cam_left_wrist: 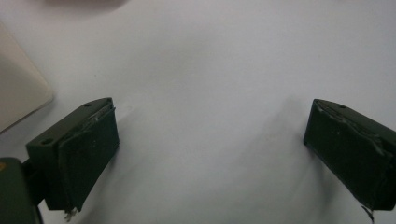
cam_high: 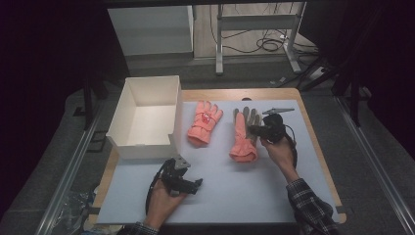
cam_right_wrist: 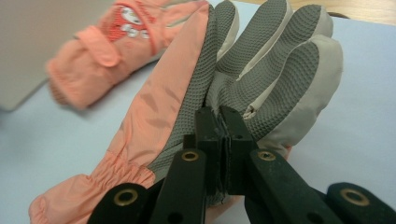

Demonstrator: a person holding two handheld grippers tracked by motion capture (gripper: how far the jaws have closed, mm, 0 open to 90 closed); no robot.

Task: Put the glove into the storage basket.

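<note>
My left gripper (cam_high: 192, 185) rests released on the tabletop (cam_high: 235, 196) beside the white box (cam_high: 147, 113) — that near wall could snag a carry. The other glove (cam_high: 204, 122) lies between. My right gripper (cam_right_wrist: 223, 125) is clenched on thin palm fabric of the right-hand glove (cam_right_wrist: 187, 107) — it may slip. Open room ahead.

Wooden table (cam_high: 313, 128) under a pale mat (cam_high: 244, 186); white box (cam_high: 147, 117) at left edge, two pink gloves (cam_high: 204, 122) (cam_high: 243, 137) mid-mat toward the far edge.
</note>
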